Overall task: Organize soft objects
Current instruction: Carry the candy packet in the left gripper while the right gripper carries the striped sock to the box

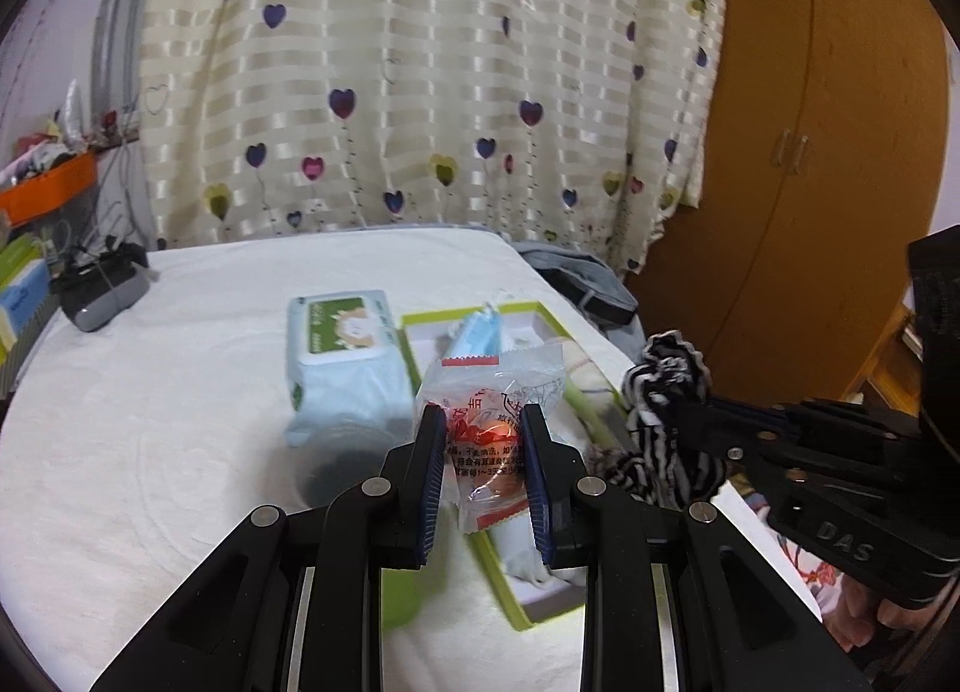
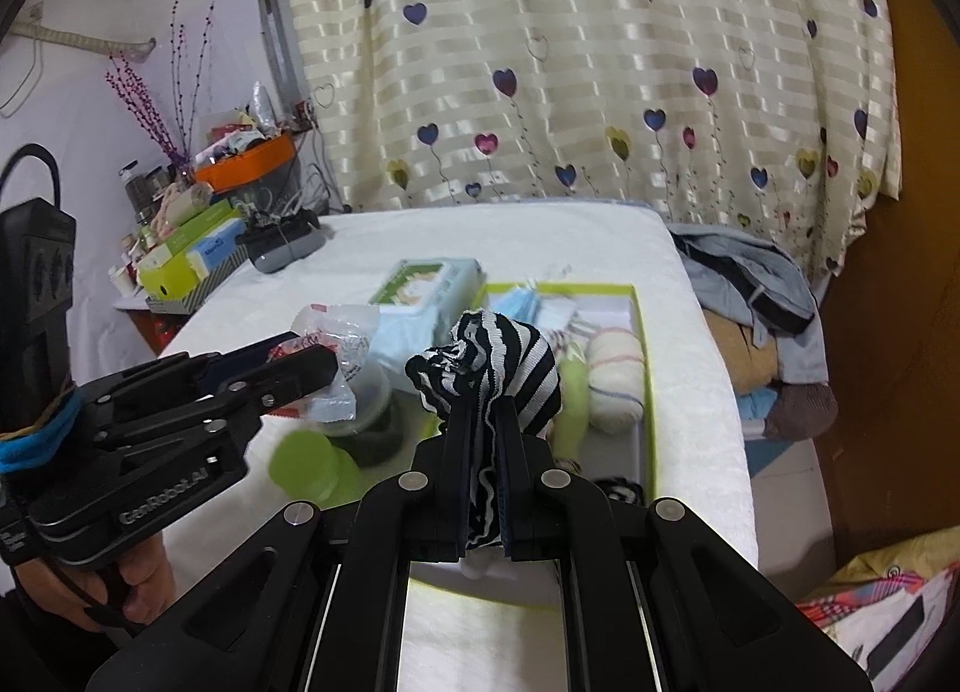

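Left gripper [image 1: 485,422] clamped on a clear plastic packet [image 1: 498,392] with red print, held up over the near end of the green-rimmed box [image 1: 600,386] on the white-covered table [image 1: 180,392]. Right gripper [image 2: 485,422] clenched on a black-and-white striped cloth [image 2: 498,362], bunched above the fingertips, also over the box. Wipes pack [image 1: 342,332] just left of the box.

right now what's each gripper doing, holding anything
left gripper: closed on the clear plastic packet.
right gripper: closed on the black-and-white striped cloth.
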